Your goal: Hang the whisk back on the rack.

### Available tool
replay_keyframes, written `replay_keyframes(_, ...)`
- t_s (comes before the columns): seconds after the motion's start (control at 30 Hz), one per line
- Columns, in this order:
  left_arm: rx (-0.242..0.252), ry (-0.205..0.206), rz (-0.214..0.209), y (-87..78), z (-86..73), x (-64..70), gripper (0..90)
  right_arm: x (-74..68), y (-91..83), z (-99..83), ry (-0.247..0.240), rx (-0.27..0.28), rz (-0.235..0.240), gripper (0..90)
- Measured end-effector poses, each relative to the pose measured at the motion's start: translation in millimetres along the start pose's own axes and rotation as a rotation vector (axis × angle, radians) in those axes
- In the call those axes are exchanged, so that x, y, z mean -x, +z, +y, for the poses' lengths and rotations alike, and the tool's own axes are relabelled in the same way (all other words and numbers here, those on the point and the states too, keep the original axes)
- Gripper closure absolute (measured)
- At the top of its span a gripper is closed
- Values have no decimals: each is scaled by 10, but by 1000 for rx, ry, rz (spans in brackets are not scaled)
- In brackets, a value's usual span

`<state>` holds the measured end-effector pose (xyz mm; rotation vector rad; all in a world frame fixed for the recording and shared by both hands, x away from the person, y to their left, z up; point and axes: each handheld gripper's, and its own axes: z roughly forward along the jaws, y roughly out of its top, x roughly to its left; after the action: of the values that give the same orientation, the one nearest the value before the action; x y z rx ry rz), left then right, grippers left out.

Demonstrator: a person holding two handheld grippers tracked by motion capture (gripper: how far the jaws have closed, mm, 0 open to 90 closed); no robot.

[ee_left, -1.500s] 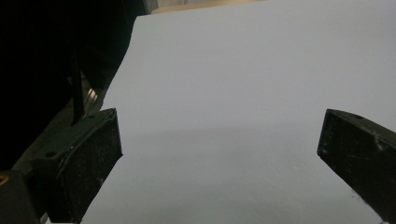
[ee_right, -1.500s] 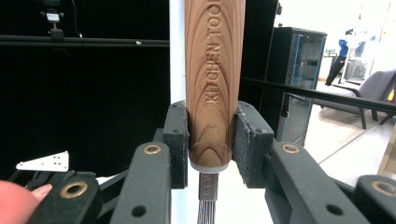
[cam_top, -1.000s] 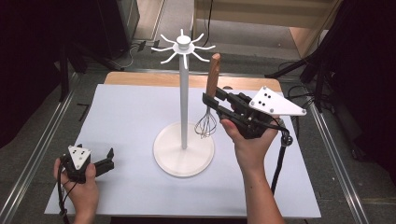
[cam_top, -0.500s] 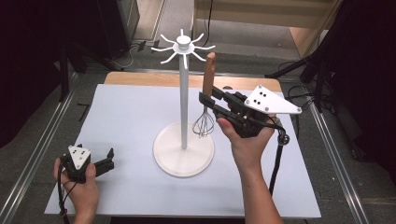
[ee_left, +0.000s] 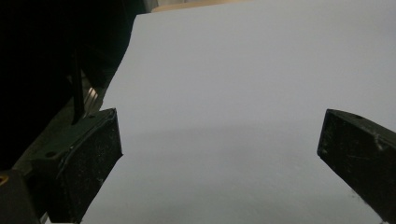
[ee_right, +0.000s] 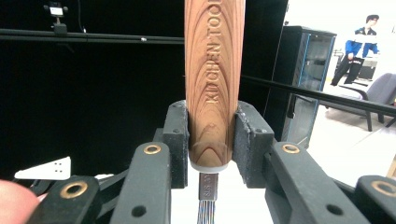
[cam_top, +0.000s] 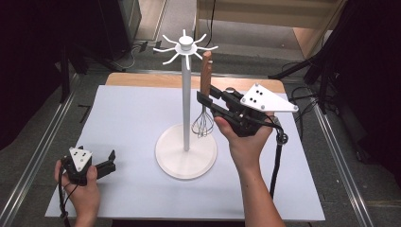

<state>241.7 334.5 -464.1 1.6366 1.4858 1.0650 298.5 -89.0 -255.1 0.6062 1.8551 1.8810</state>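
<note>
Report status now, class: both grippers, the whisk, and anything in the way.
Right gripper shut on whisk, handle up, wires down beside stand pole. Left gripper open, low over white table. Stand's hooks above handle.

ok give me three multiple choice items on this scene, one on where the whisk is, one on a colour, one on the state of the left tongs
1. Where is the whisk?
A. flat on the table
B. upright in the right tongs, beside the stand's pole
C. hanging from a top hook

2. What colour is the stand?
A. white
B. black
C. red

3. How do the left tongs stand?
A. shut on the whisk
B. shut on a spoon
C. open, with nothing between them

Answers:
1 B: the right gripper view shows the wooden handle clamped between both pads, wires hanging below.
2 A: pole, base and hooks are all white.
3 C: the left gripper view shows the jaws wide apart over the bare table.
</note>
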Motion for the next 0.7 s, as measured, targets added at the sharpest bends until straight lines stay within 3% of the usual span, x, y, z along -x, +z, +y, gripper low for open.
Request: replay_keyframes(0.7, 0, 2, 0, -1, 0, 1, 3, -5, 73, -40, 0, 3, -9, 707)
